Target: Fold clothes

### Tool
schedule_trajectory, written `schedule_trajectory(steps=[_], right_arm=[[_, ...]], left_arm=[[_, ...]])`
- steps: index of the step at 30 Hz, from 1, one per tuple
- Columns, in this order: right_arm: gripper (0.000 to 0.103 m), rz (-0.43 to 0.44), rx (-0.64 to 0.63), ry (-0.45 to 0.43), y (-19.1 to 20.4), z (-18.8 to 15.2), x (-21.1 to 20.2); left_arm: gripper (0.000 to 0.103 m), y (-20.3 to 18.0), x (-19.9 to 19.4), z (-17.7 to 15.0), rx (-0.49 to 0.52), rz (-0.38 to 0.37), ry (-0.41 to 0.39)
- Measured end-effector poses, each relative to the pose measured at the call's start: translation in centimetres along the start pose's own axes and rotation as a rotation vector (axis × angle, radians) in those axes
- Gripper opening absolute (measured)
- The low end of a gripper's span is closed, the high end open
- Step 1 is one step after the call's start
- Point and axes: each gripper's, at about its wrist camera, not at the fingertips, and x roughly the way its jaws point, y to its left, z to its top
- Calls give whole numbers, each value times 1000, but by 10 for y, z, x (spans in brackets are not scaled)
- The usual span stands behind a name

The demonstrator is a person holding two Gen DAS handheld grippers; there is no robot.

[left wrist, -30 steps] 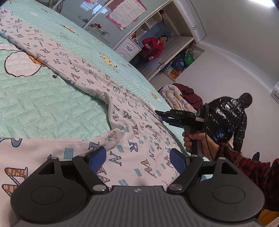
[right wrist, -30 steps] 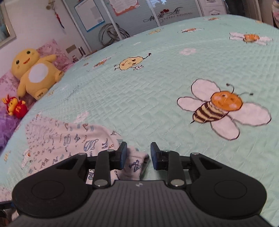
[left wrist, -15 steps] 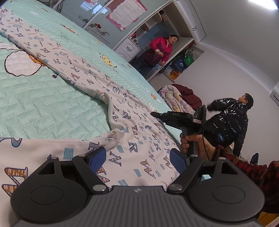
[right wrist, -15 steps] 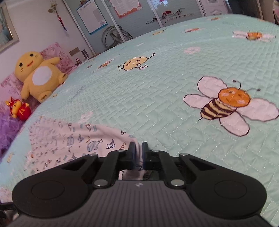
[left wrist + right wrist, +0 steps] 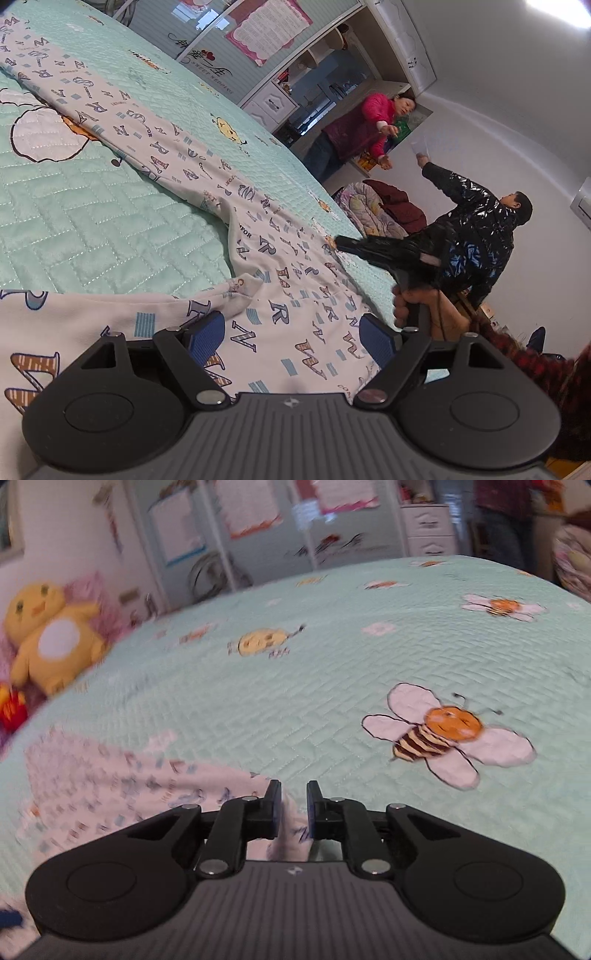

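A white garment (image 5: 280, 280) printed with letters lies spread on the mint quilted bedspread (image 5: 92, 229), one long part running to the far left. My left gripper (image 5: 291, 332) hovers low over its near part, blue pads wide apart and open, gripping nothing. In the left wrist view my right gripper (image 5: 343, 242) is a dark blur at the garment's right edge, held by a hand (image 5: 406, 302). In the right wrist view the right gripper (image 5: 291, 805) has a fold of the garment (image 5: 110, 786) filling the narrow gap between its pads; its jaws are opening slightly.
Two people (image 5: 476, 236) stand beyond the bed's far right corner near a heap of bedding (image 5: 373, 214) and white drawers (image 5: 273, 103). A yellow plush toy (image 5: 48, 642) and a red toy (image 5: 11, 709) sit by the pillows. A bee pattern (image 5: 447, 734) marks the bedspread.
The right gripper closed on the garment's edge, then its jaws parted a little, and it moved with the cloth; its view is now blurred. The left gripper has stayed put. The people moved.
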Motion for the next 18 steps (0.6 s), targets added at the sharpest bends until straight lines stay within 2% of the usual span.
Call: schedule_trajectory(steps=[4, 8, 10, 12, 14, 16, 18], right_arm=[[15, 110, 129, -1, 2, -29, -32], [15, 169, 238, 18, 3, -61, -49], [14, 161, 253, 43, 2, -71, -50], [7, 129, 247, 62, 1, -74, -48], [7, 111, 239, 67, 3, -72, -49], [14, 102, 195, 55, 14, -64, -51], [14, 125, 115, 45, 29, -50, -47]], left_arm=[[78, -18, -5, 4, 30, 22, -18], [78, -52, -1, 11, 58, 1, 12], [79, -68, 6, 14, 78, -19, 14], [81, -75, 21, 18, 78, 3, 23], [82, -66, 45, 21, 90, 57, 48], [78, -41, 64, 16, 49, 125, 59], [71, -24, 59, 10, 12, 85, 16]])
